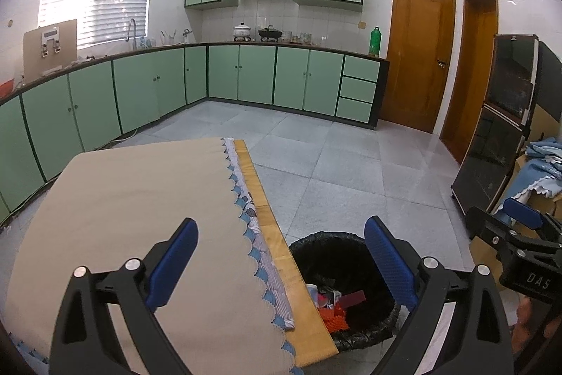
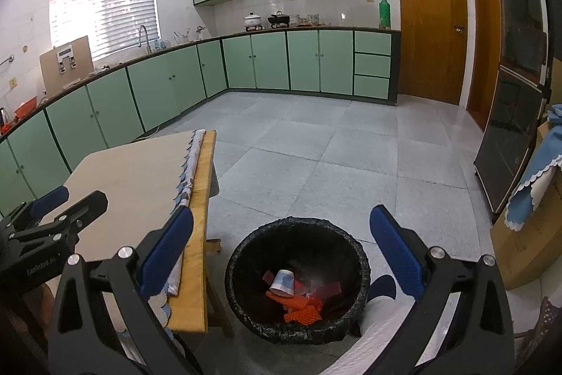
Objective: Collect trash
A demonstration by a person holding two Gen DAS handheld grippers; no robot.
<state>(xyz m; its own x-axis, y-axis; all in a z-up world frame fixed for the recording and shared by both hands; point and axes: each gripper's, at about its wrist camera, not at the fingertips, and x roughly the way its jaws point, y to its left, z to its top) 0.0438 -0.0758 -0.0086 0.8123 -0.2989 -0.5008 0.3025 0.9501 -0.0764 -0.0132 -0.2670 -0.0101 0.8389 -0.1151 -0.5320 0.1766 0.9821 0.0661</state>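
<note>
On the left wrist view, my left gripper [image 1: 281,255] hangs with its blue pads wide apart and nothing between them. Its left pad [image 1: 174,264] sits over the beige cloth [image 1: 133,217] that covers the table [image 1: 270,227]; the right pad [image 1: 390,264] is over the bin [image 1: 383,329]. The bin stands on the floor just beside the table's wooden edge, lined with a black bag. Inside it I see the trash [image 1: 333,308]: an orange mesh piece, a red flat scrap, and the rim of a white cup partly hidden by the table edge. At the far right my right gripper [image 1: 505,227] shows from the side; from here I cannot tell how far its pads stand apart.

On the right wrist view, my right gripper [image 2: 281,252] is also spread wide and empty, held above the bin [image 2: 298,333]. The trash [image 2: 298,301] lies at the bottom: a paper cup [image 2: 282,283] on its side, resting on orange mesh and red scraps. The table [image 2: 196,269] stands just left of the bin, its cloth [image 2: 140,178] ending in a blue scalloped trim short of the wooden edge. My left gripper [image 2: 52,209] reaches in at the far left above the cloth. A white sleeve or leg [image 2: 383,318] shows just right of the bin, under my right pad.
</note>
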